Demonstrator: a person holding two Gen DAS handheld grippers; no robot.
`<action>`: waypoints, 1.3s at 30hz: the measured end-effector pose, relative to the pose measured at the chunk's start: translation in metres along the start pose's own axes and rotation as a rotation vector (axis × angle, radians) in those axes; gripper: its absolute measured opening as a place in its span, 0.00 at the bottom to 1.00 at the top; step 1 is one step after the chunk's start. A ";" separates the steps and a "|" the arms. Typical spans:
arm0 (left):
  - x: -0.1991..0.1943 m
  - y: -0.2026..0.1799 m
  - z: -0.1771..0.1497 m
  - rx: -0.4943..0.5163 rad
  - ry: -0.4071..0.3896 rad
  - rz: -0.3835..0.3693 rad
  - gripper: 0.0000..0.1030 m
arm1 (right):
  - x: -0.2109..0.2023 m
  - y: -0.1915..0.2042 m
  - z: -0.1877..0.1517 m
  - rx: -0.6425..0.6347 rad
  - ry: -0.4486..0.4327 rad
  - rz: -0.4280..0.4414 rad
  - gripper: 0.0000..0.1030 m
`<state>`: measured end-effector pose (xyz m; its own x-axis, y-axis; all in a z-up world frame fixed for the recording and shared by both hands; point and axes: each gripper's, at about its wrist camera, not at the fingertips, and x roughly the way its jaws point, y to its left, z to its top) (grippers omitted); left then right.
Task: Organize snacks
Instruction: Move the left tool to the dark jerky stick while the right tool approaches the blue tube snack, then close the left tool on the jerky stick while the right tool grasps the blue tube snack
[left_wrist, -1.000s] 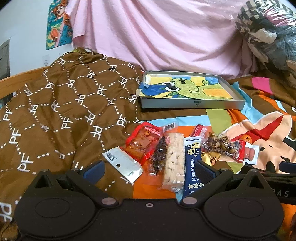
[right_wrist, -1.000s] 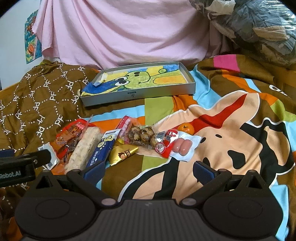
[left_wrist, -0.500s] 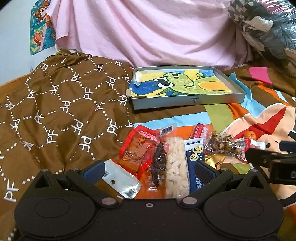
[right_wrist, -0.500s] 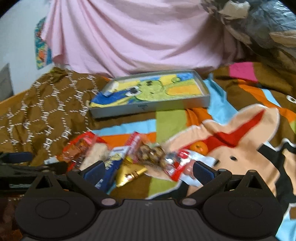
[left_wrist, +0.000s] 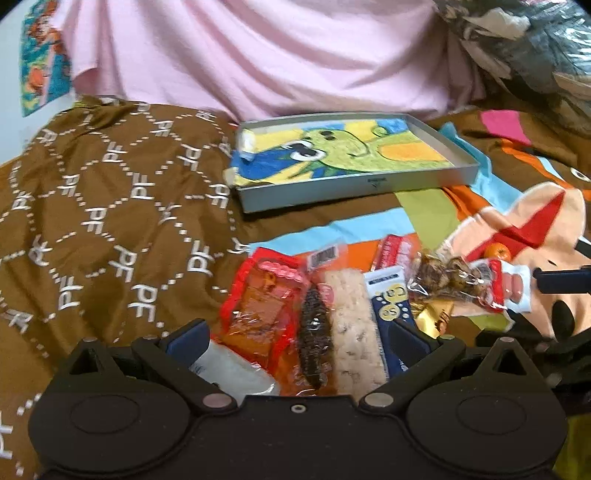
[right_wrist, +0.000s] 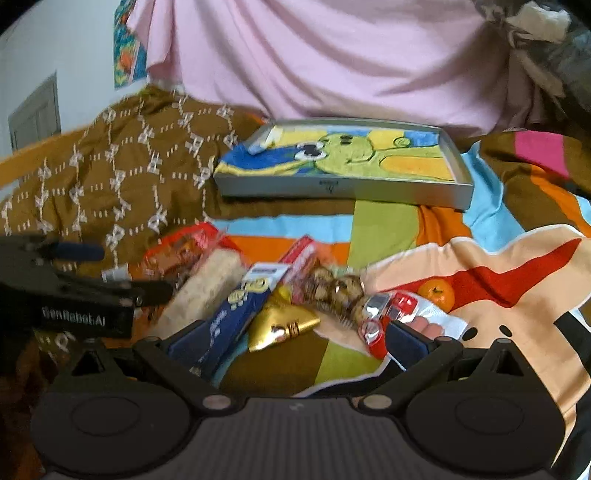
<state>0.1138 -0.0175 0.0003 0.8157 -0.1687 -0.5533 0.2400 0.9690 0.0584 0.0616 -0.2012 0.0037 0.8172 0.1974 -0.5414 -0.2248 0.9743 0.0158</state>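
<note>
Several snack packs lie in a row on the bedspread: a red pack (left_wrist: 264, 306), a dark stick (left_wrist: 312, 343), a pale rice bar (left_wrist: 352, 336), a blue pack (left_wrist: 388, 306), a gold wedge (right_wrist: 282, 326), a clear bag of brown nuts (left_wrist: 441, 282), a pink sausage pack (left_wrist: 511, 290) and a small orange (right_wrist: 436, 293). My left gripper (left_wrist: 295, 341) is open, low over the red pack, dark stick and rice bar. My right gripper (right_wrist: 291, 341) is open over the blue pack and gold wedge. A grey tray (left_wrist: 369, 182) with a cartoon liner sits behind.
A brown patterned blanket (left_wrist: 103, 206) rises on the left. A pink sheet (left_wrist: 277, 55) hangs behind the tray. A bagged bundle (left_wrist: 535, 48) sits at the far right. The left gripper's body (right_wrist: 70, 291) shows at the left of the right wrist view.
Both grippers have moved forward and down toward the snack row; the snacks now lie between their open fingers. The snacks themselves have not moved.
</note>
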 end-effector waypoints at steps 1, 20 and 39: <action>0.002 0.000 0.001 0.008 0.003 -0.011 0.99 | 0.003 0.004 -0.002 -0.021 0.010 -0.005 1.00; 0.032 0.020 0.011 -0.070 0.043 -0.203 0.75 | 0.035 0.059 -0.010 -0.217 0.015 0.004 0.88; 0.057 0.043 0.018 -0.211 0.190 -0.228 0.40 | 0.037 0.065 -0.008 -0.221 0.079 -0.056 0.58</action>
<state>0.1798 0.0110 -0.0137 0.6365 -0.3672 -0.6783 0.2745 0.9297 -0.2457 0.0733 -0.1318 -0.0224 0.7898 0.1262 -0.6003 -0.2980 0.9343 -0.1956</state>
